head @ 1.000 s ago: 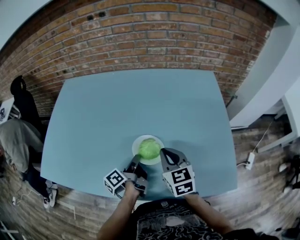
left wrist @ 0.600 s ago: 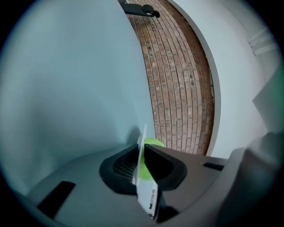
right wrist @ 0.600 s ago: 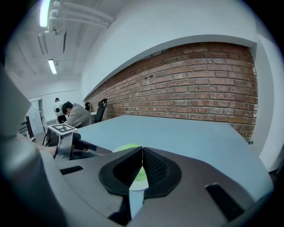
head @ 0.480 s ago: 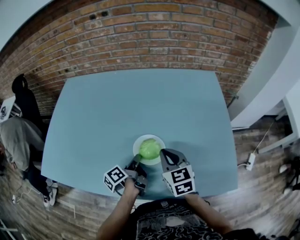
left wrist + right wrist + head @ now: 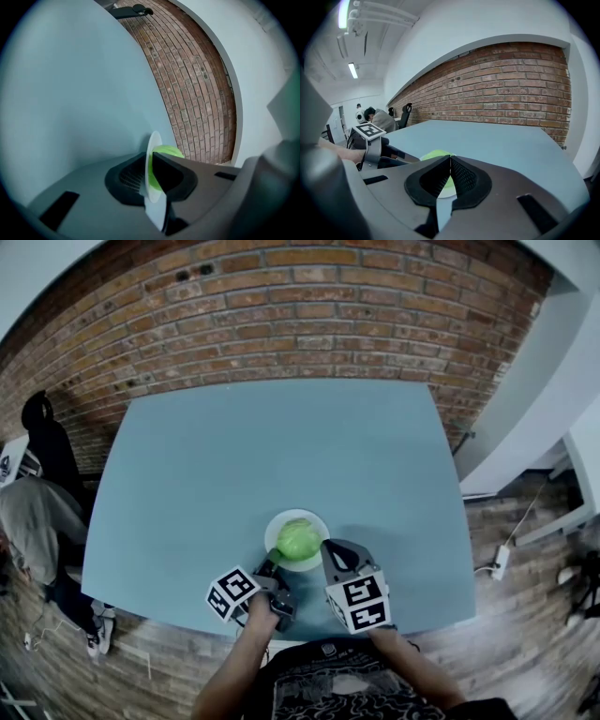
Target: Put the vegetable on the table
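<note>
While left gripper pinches plate rim | right gripper closed; blue table; brick wall

In the head view the left claw covers the plate at its 7 o'clock rim; the vegetable hides most of the plate's middle; in the left gripper view the plate stands edge-on and a jaw hides most of the vegetable; in the right gripper view the closed right claw blocks all but slivers of both; the person seated at 9 o'clock is cut by the picture's edge.
</note>
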### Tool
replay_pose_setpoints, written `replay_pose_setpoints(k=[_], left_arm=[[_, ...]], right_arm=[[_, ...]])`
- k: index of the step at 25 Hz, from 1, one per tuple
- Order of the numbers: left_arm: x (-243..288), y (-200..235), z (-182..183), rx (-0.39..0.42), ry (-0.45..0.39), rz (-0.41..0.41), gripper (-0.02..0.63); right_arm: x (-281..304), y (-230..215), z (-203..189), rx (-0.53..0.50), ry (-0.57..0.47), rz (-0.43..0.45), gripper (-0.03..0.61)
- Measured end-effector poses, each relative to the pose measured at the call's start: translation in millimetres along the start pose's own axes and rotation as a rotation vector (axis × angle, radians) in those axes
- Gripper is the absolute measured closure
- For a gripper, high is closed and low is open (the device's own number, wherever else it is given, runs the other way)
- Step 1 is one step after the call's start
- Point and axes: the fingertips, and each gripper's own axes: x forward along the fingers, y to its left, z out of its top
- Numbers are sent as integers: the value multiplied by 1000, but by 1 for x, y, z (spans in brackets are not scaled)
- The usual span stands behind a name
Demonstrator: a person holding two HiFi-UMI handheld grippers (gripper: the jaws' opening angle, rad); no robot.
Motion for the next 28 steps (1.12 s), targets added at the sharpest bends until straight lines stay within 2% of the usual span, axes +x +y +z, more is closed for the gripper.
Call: replay_pose_setpoints(k=[9, 17, 24, 26, 28], left_arm=[[1, 8, 6, 147, 21, 118, 558], [2, 12, 5, 176, 63, 156, 545], [1, 12, 8, 269, 92, 197, 540], [0, 9, 12, 322, 93, 212, 540], [-2, 4, 18, 410, 100, 237, 540]], right_arm=[[3, -2, -5, 1, 14, -6, 570], [4, 1, -5, -4, 18, -4, 569], [4, 2, -4, -4, 19, -5, 569], [4, 2, -4, -5, 18, -6, 569], [5, 2, -6, -7, 18, -8, 569]])
